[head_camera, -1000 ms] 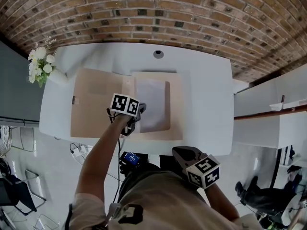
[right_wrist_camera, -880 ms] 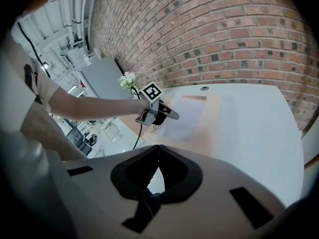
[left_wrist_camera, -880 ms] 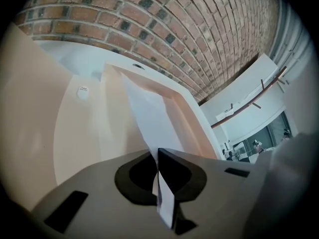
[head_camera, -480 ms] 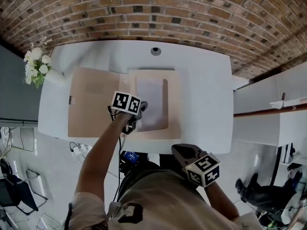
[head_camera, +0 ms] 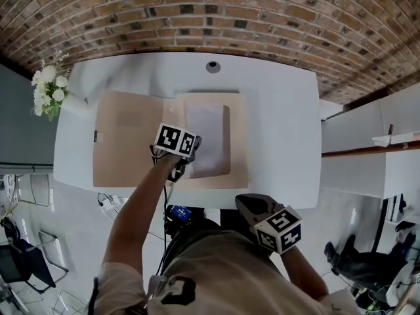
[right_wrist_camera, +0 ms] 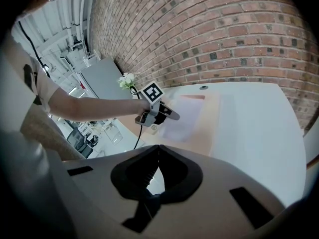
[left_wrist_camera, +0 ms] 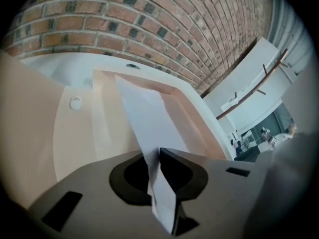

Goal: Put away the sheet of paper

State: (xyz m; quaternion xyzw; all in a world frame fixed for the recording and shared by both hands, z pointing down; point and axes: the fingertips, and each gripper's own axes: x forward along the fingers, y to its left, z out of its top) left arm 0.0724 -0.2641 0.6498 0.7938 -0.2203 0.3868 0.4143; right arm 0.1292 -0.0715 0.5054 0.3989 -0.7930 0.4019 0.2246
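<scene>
A white sheet of paper (head_camera: 210, 136) lies on the right half of an open tan folder (head_camera: 128, 140) on the white table (head_camera: 282, 123). My left gripper (head_camera: 192, 149) is shut on the sheet's near left corner. In the left gripper view the sheet (left_wrist_camera: 142, 113) runs from between the closed jaws of the left gripper (left_wrist_camera: 155, 159) out over the folder (left_wrist_camera: 99, 133). My right gripper (head_camera: 244, 205) hangs off the table's near edge, close to the person's body. It (right_wrist_camera: 157, 151) is shut with nothing in it and looks toward the left gripper (right_wrist_camera: 162, 112) and the sheet (right_wrist_camera: 183, 118).
A bunch of white flowers (head_camera: 50, 87) stands at the table's far left corner. A round cable port (head_camera: 212, 66) sits at the table's back edge by the brick wall (head_camera: 210, 12). A white shelf (head_camera: 367, 143) stands to the right. Chairs (head_camera: 23, 268) are on the floor at left.
Almost nothing: the left gripper keeps its hold on the sheet's corner in the same spot and the right gripper stays by the body; only the head view has shifted slightly.
</scene>
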